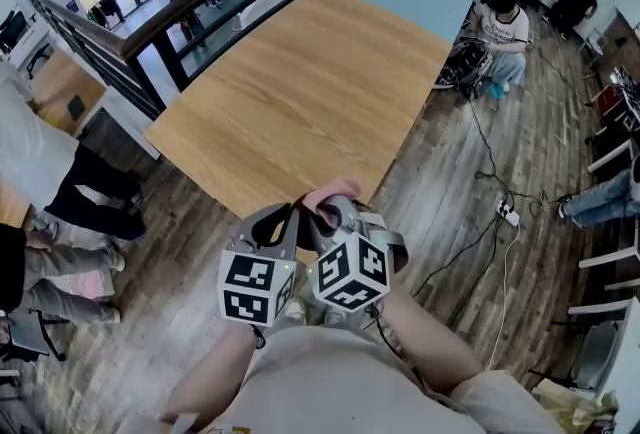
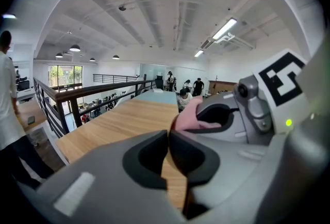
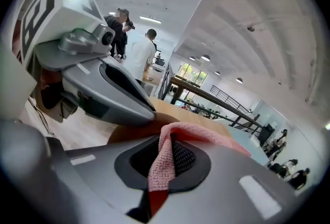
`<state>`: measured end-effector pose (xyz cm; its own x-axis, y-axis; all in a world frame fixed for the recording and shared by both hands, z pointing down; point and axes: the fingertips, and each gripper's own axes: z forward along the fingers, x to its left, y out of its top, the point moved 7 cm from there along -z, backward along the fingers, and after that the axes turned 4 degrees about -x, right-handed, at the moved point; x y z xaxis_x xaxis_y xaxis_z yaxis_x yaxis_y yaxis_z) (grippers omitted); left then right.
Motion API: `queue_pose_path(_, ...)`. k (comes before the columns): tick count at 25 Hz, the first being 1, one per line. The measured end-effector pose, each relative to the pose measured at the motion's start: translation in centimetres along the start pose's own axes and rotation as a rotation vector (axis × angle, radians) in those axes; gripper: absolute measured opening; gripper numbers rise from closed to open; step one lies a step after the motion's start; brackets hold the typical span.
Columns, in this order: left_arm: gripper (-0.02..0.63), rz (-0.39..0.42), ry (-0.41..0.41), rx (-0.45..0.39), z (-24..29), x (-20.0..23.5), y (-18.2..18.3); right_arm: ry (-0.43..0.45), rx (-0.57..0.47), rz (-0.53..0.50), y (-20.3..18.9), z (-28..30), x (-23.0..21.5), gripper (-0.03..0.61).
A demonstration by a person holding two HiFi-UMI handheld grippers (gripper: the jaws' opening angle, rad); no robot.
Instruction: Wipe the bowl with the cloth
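Note:
No bowl shows in any view. A pink knitted cloth is pinched in my right gripper, whose jaws are shut on it; in the right gripper view the cloth drapes over the right gripper. My left gripper sits right beside it on the left, its jaws closed together with nothing between them. The cloth shows just right of them in the left gripper view. Both grippers hover close to my body at the near corner of the bare wooden table.
A dark railing runs along the table's left side. A person sits by the table's far right edge, and others stand at the left. Cables and a power strip lie on the wooden floor to the right.

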<state>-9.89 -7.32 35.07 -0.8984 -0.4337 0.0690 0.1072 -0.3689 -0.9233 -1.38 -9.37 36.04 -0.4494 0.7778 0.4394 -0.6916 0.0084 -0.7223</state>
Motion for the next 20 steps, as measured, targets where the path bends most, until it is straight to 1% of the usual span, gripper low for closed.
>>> queue_pose_path(2, 0.015, 0.003, 0.0, -0.001, 0.0, 0.2, 0.1, -0.045, 0.042, -0.04, -0.5, 0.0, -0.4, 0.014)
queue_pose_path(4, 0.015, 0.006, -0.001, -0.001, 0.0, 0.6, 0.3, -0.062, 0.074, -0.057, -0.9, 0.1, -0.5, 0.014)
queue_pose_path(9, 0.021, -0.002, 0.007, -0.009, 0.0, 1.8, 0.6, -0.063, 0.111, -0.033, -2.0, 0.0, -0.8, 0.014)
queue_pose_path(14, 0.023, 0.004, 0.002, -0.013, 0.1, 1.8, 0.8, -0.032, 0.134, -0.018, -3.1, -0.4, -0.2, 0.014)
queue_pose_path(20, 0.026, 0.0, 0.007, -0.027, 0.2, 1.6, 1.0, 0.068, 0.159, -0.013, -3.5, -0.2, 1.9, 0.014)
